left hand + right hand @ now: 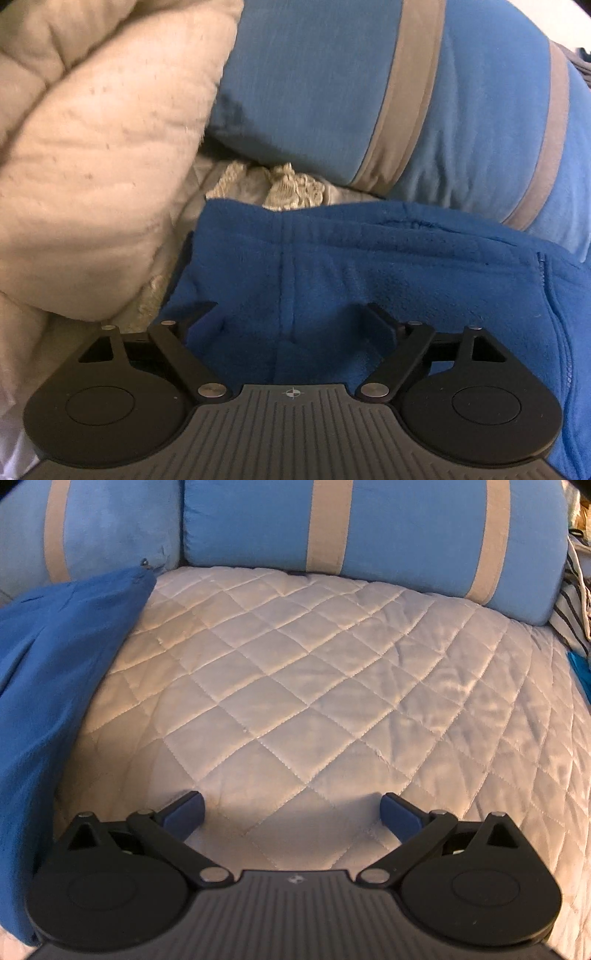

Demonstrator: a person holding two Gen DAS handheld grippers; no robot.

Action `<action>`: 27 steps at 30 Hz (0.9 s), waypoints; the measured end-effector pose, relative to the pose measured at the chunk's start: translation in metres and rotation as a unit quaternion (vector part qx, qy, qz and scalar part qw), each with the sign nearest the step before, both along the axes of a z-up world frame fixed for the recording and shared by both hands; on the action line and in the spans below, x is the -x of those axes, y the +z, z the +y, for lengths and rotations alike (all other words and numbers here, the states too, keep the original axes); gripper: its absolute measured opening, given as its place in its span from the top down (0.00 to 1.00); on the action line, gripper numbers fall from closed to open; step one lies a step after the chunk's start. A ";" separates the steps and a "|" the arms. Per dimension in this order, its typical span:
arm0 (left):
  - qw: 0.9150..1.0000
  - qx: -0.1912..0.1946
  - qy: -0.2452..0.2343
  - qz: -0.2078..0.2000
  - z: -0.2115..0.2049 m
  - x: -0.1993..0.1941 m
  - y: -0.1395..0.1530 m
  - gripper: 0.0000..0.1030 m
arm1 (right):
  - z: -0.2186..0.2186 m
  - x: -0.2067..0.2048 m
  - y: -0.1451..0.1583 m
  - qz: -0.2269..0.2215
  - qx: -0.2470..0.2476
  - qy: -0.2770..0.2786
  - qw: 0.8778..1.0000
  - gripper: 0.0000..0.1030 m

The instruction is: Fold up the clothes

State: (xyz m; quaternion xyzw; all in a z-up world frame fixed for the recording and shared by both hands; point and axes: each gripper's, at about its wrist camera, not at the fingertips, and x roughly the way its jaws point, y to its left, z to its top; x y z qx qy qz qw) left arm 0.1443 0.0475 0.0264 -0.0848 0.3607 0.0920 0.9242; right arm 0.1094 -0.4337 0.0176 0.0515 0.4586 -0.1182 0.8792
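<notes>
Left claw [291, 317] jaws spread wide, right claw [291, 808] likewise, both angled downward

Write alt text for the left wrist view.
The left gripper, fingers spread open, sits over a blue fleece garment. A cream quilted blanket bulges at left; blue cushions with tan stripes lie behind.

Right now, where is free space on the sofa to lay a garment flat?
The quilted cover is bare between the blue fleece garment, the striped back cushions and the striped cloth. It is crowded in the left view: cream blanket and lace crowd the fleece.
</notes>
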 end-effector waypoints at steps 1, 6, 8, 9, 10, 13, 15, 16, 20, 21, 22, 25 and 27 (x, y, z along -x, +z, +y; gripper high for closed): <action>1.000 0.002 -0.001 0.002 0.000 -0.001 -0.001 0.15 | 0.000 0.001 0.000 -0.002 -0.001 0.000 1.000 0.00; 1.000 -0.003 -0.001 0.002 -0.002 -0.001 -0.004 0.14 | 0.000 0.001 0.000 0.002 -0.006 0.001 1.000 0.00; 1.000 -0.010 0.000 -0.003 -0.005 0.001 -0.005 0.14 | -0.001 -0.003 0.003 0.018 -0.006 0.010 1.000 0.00; 1.000 -0.012 0.001 -0.006 -0.006 0.002 -0.005 0.14 | -0.002 -0.005 0.004 0.022 -0.007 0.011 1.000 0.00; 1.000 -0.015 0.001 -0.009 -0.006 0.002 -0.005 0.14 | -0.004 -0.005 0.005 0.020 -0.008 0.003 1.000 0.00; 1.000 -0.022 0.003 -0.012 -0.008 0.004 -0.004 0.14 | -0.012 -0.001 0.010 0.005 0.002 -0.031 1.000 0.00; 1.000 -0.027 0.005 -0.015 -0.009 0.005 -0.003 0.14 | -0.017 0.000 0.012 0.000 0.013 -0.041 0.999 0.00; 0.999 -0.030 0.006 -0.016 -0.010 0.006 -0.003 0.14 | -0.019 0.000 0.012 0.002 0.016 -0.046 0.999 0.00; 0.999 -0.042 0.011 -0.023 -0.013 0.009 -0.002 0.13 | -0.030 0.001 0.005 0.023 -0.008 -0.071 0.997 0.00; 0.999 -0.047 0.012 -0.024 -0.013 0.010 -0.002 0.13 | -0.033 0.002 0.004 0.024 -0.016 -0.075 0.997 0.00; 0.998 -0.052 0.015 -0.022 -0.015 0.010 -0.001 0.12 | -0.033 0.003 0.003 0.024 -0.018 -0.077 0.997 0.00; 0.997 -0.069 0.026 -0.011 -0.020 0.012 0.003 0.12 | -0.031 0.006 0.002 0.019 -0.014 -0.079 0.997 0.00; 0.995 -0.091 0.038 -0.011 -0.025 0.017 0.009 0.12 | -0.029 0.007 0.001 0.014 -0.013 -0.080 0.997 0.00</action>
